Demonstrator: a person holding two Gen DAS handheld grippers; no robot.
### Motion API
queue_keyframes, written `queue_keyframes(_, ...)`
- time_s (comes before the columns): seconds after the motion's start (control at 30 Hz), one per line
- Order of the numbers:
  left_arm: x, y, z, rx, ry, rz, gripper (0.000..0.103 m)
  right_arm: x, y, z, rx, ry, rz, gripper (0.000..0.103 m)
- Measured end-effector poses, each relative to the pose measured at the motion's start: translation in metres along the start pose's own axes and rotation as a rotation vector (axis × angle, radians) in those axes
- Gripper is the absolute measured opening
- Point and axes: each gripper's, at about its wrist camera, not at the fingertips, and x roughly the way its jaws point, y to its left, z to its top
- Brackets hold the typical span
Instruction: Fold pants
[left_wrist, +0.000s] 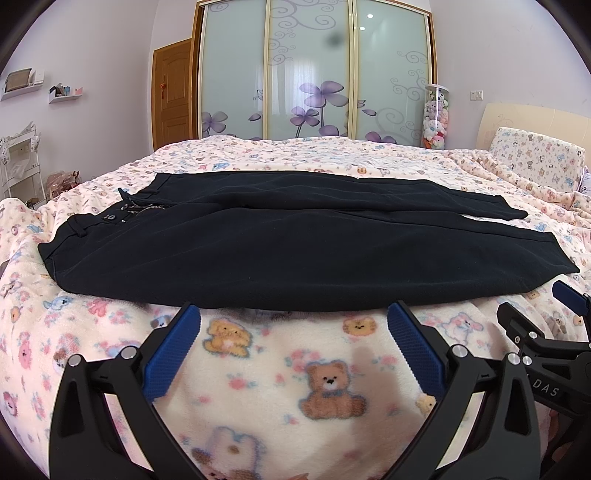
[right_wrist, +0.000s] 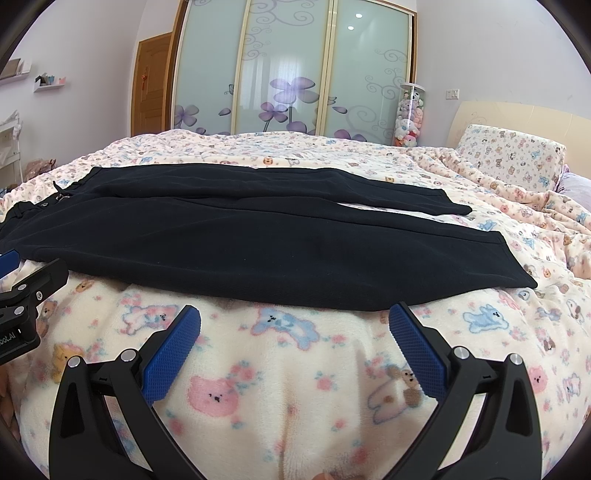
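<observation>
The dark pants were laid flat across the teddy-bear blanket, waistband to the left and what looked like an unzipped fly. The left gripper and right gripper were held just short of the near edge, fingers spread wide with nothing clamped.

walls: lilac | wardrobe: frosted sliding doors, purple flowers | door: wooden

Left gripper and right gripper jaws spread wide.
</observation>
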Motion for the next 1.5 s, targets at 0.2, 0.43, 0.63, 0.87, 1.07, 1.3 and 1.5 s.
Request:
queue_keyframes(0.2,0.0,0.001,0.0,-0.001,0.001,-0.001,0.101,0.0,0.003,0.002,0.002,0.002,0.003,0.102)
queue_keyframes(0.43,0.0,-0.008,-0.007,-0.02,0.032,-0.008,0.101,-0.001,-0.015,0.013,0.028,-0.005,0.113,0.102)
queue_keyframes(0.63,0.009,0.004,-0.005,-0.093,0.104,-0.037,0.101,-0.003,-0.031,0.056,0.009,-0.069,0.15,0.102)
queue_keyframes(0.87,0.008,0.012,0.02,-0.084,0.108,0.01,0.101,0.059,-0.077,0.124,0.072,0.04,0.054,0.102)
queue_keyframes(1.07,0.001,0.03,0.064,-0.071,-0.003,0.089,0.101,0.152,-0.138,0.185,0.248,0.15,-0.139,0.102)
queue_keyframes(1.3,-0.006,0.041,0.081,-0.02,-0.215,0.285,0.101,0.243,-0.191,0.222,0.463,0.209,-0.212,0.102)
queue_keyframes(1.5,0.005,0.045,0.064,-0.036,-0.235,0.372,0.101,0.317,-0.225,0.222,0.634,0.323,-0.315,0.088)
